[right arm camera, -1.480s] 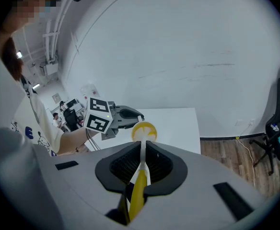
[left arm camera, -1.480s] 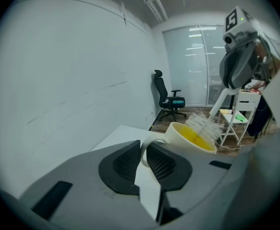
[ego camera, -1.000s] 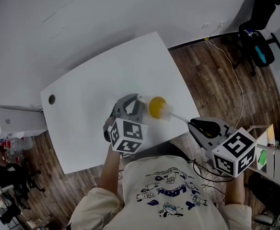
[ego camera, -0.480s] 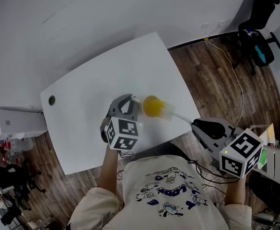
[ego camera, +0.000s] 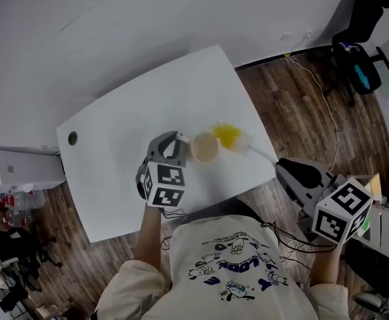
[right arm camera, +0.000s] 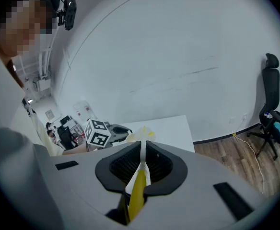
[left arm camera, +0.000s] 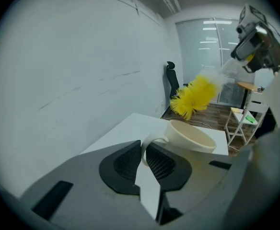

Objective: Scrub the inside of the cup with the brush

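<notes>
A cream cup point(ego camera: 204, 147) is held over the white table point(ego camera: 114, 145), tilted, with my left gripper point(ego camera: 179, 149) shut on its handle point(left arm camera: 147, 144). In the left gripper view the cup point(left arm camera: 192, 136) shows an open empty mouth. A brush with a yellow bristle head point(ego camera: 226, 136) and a pale handle point(ego camera: 261, 153) is outside the cup, just to its right. My right gripper point(ego camera: 284, 168) is shut on the brush handle point(right arm camera: 141, 164). The bristles point(left arm camera: 193, 96) hover above and beyond the cup's rim.
The table's near edge lies just in front of the person's shirt point(ego camera: 234, 265). A round hole point(ego camera: 72, 138) is in the table's far left corner. A black office chair point(ego camera: 361, 45) and a cable point(ego camera: 324, 89) are on the wooden floor at right. Shelving point(ego camera: 378, 219) stands by my right gripper.
The brush head has come out of the cup and moved right, so the cup's mouth now shows. The right gripper has drawn back to the right. The left gripper shifted slightly left.
</notes>
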`<state>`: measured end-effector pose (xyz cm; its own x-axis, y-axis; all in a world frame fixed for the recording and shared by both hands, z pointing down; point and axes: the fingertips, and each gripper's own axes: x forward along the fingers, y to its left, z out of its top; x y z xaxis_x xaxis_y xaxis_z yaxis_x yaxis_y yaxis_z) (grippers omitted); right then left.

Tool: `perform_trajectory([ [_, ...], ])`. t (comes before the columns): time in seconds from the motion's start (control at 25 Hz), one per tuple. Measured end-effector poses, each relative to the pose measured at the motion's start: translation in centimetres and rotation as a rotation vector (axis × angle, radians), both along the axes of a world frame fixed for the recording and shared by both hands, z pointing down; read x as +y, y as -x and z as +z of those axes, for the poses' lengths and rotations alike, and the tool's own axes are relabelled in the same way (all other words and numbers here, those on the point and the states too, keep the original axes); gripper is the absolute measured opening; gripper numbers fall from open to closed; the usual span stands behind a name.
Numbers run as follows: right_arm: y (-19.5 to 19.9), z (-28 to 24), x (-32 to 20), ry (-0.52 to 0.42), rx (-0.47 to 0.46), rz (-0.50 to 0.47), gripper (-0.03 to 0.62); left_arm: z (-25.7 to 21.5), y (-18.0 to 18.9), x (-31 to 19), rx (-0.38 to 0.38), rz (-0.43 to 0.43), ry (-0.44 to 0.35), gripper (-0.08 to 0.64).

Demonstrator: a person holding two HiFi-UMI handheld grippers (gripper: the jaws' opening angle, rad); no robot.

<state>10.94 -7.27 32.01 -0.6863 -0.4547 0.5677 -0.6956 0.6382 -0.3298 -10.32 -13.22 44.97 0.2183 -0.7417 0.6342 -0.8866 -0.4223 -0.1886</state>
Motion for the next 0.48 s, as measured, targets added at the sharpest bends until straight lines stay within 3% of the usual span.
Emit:
perform_trajectory([
  [0.48,-0.1,1.6,-1.6,-0.027,-0.021,0.116,0.043,0.0,0.0,1.2,0.129,-0.039,0.025,0.041],
])
